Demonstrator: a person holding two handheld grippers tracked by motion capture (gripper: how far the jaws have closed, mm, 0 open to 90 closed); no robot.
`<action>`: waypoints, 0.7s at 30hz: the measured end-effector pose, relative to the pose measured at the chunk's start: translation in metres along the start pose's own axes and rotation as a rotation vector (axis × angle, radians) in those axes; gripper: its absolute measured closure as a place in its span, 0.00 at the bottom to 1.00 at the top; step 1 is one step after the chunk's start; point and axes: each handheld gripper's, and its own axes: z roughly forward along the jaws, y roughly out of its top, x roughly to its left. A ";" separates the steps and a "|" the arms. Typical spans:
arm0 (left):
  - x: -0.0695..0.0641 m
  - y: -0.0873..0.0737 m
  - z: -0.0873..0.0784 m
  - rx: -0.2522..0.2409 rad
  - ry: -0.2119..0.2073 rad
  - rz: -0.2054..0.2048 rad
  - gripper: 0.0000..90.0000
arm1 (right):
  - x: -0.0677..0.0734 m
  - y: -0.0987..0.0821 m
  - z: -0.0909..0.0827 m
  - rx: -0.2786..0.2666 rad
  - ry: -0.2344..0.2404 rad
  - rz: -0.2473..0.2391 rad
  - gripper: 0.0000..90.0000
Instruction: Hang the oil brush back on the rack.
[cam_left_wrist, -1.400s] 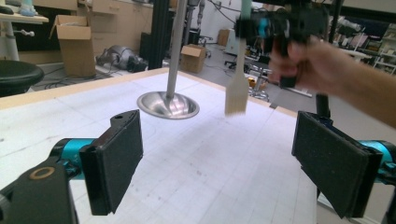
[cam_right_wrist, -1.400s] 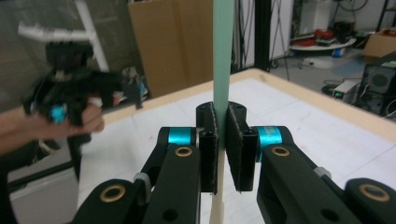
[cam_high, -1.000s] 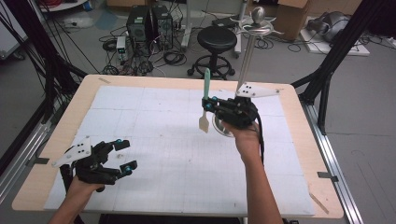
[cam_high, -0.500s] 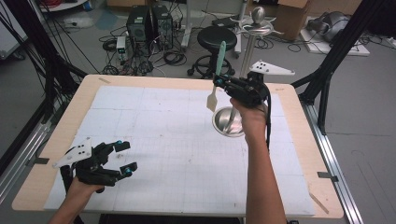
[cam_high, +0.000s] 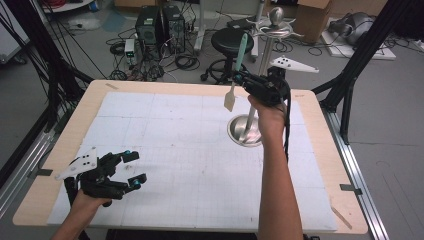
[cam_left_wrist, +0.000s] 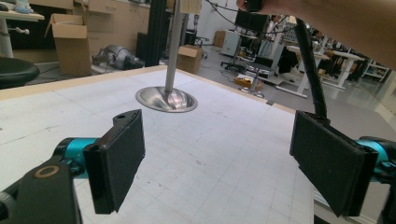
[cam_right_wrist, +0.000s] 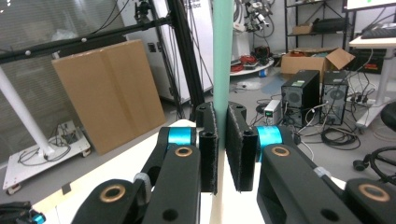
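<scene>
Counter (cam_high: 165, 130): wood-edged top under a white gridded mat, with a lab floor of cables, a stool and computer towers beyond.
Stand (cam_high: 246, 131): polished metal dish base on the mat with an upright pole; my left hand-held gripper's view shows base and pole (cam_left_wrist: 166, 99) close up.
Right hand-held gripper (cam_high: 240, 78): raised beside the pole, my jaws closed on a spatula (cam_high: 236, 75) with a teal handle and cream blade.
Right gripper view: both pads clamp the teal handle (cam_right_wrist: 222, 70); the blade is hidden below.
Left hand-held gripper (cam_high: 134, 169): low at the mat's near left corner, my jaws wide apart with nothing between them.
</scene>
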 end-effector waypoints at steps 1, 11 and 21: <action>0.000 0.000 0.000 0.001 0.000 0.001 0.20 | -0.001 0.000 0.000 -0.007 -0.004 0.002 0.93; 0.000 0.000 0.000 0.002 -0.004 0.003 0.20 | -0.006 0.000 -0.003 -0.011 -0.034 0.021 0.93; 0.000 0.000 0.000 -0.001 -0.006 0.000 0.20 | -0.006 0.001 -0.004 -0.021 -0.047 0.032 0.93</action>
